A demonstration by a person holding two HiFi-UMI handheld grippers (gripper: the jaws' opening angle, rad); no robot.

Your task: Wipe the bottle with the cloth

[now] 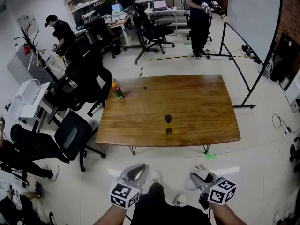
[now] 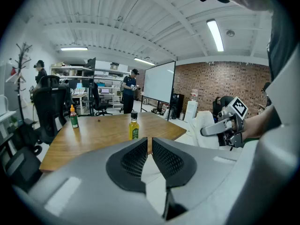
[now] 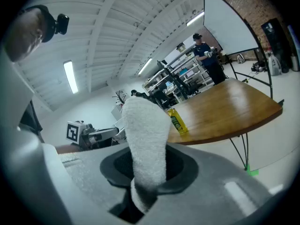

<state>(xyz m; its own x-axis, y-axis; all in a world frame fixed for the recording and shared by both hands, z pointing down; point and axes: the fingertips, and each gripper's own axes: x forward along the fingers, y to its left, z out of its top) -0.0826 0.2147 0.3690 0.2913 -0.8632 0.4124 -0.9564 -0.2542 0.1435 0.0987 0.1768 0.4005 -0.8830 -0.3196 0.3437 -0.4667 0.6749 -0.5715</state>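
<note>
The left gripper (image 2: 149,146) has its jaws drawn almost together, only a thin slit showing between the ribbed pads, and nothing sits in that slit. The right gripper (image 3: 149,172) has its jaws clamped on the white cloth (image 3: 145,135), which stands up out of them as a thick fuzzy roll, its lower end tucked down between the pads. Both grippers are held side by side above the pale floor (image 1: 262,172), apart from each other, and both tip a little downward. The bottle (image 1: 168,125) stands upright on the wooden bench (image 1: 197,102), straight ahead of both pairs of jaws and well apart from them, with open floor between. It is close to the bench edge that faces the jaws. It holds yellow liquid and has a green label and a dark cap. From the left jaws it shows just above the slit, a touch to the left; from the right jaws it shows beyond the cloth on the right. A second bottle with an orange cap (image 1: 116,90) stands much farther from the jaws, at the far-left bench edge. A small dark speck (image 1: 144,87) lies farther back on the bench, perhaps a loose cap.
</note>
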